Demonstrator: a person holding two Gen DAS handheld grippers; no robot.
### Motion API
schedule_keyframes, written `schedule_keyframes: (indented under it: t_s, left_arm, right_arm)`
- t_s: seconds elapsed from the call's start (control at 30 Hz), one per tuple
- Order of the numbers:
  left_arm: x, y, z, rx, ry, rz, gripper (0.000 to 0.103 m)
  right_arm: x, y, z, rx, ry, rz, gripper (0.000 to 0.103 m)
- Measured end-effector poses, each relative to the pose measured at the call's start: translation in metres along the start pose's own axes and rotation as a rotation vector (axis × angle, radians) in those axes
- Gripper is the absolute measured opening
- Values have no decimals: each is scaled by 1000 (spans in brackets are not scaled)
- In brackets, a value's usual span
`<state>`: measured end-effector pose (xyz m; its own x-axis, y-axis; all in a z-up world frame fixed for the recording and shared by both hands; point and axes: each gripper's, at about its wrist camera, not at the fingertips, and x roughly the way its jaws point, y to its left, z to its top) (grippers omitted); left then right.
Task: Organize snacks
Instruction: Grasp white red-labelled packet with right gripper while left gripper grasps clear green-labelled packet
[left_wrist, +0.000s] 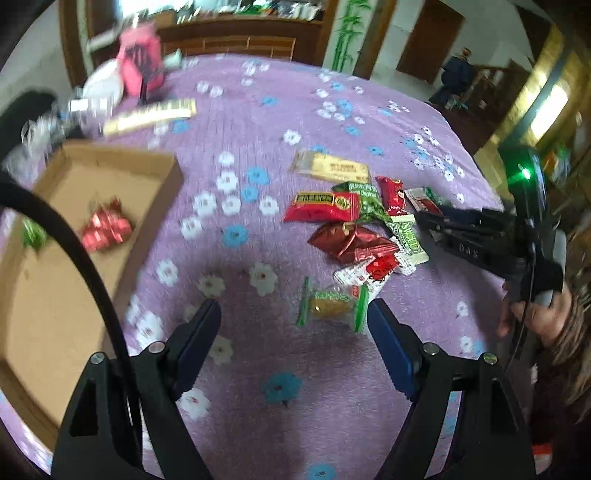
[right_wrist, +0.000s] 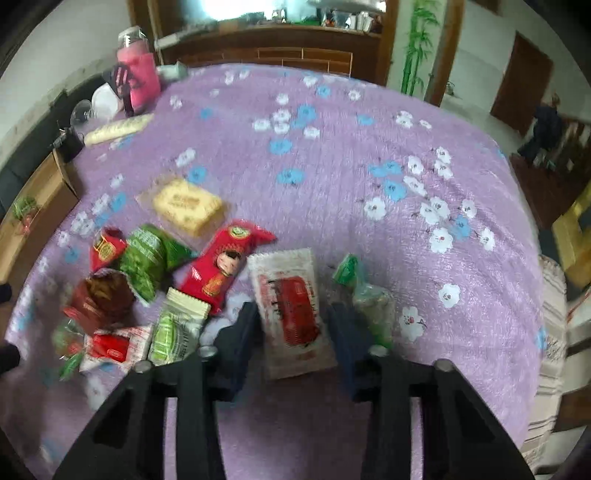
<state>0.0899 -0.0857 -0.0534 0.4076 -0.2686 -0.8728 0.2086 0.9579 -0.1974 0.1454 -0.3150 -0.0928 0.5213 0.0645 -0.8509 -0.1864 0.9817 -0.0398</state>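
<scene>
You can read "DAS" on the black body of the right tool (left_wrist: 419, 218); the snack wrappers' print is too blurred.

snack pile (left_wrist: 354, 225) on tablecloth (left_wrist: 258, 122) | cardboard box (left_wrist: 74, 258) left of pile | two packets inside box
</scene>
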Motion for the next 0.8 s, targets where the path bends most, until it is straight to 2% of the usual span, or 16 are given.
schedule_keyframes:
  t_s: [0.1,0.23,0.33,0.5,0.53,0.6,0.67,0.8]
  left_arm:
    - [10,0,-3,-45,29,-44,82]
    - [16,-13,-8,-10,12,-48,82]
    - [24,-27,-11,86,28,-60,82]
    - [34,-38,0,248,28,-60,81]
    - [37,-39,3,273,41,-65,79]
    - [51,-41,6,329,101,-42,58]
    - [53,-46,6,407,113,-3,46]
    - [50,-43,10,395,120,-25,44]
  right_arm:
    - [-6,1,-10,-4,4,23,31]
    - [-22,-2,-34,41,8,83,31]
    - [-35,-5,-54,71,9,116,31]
    - [-43,-7,-64,107,10,143,31]
    - [-43,-8,-65,116,9,148,31]
    - [-44,-9,-66,128,8,156,31]
    - [-46,-11,-68,138,6,163,32]
    - [-47,-14,-71,153,-2,174,32]
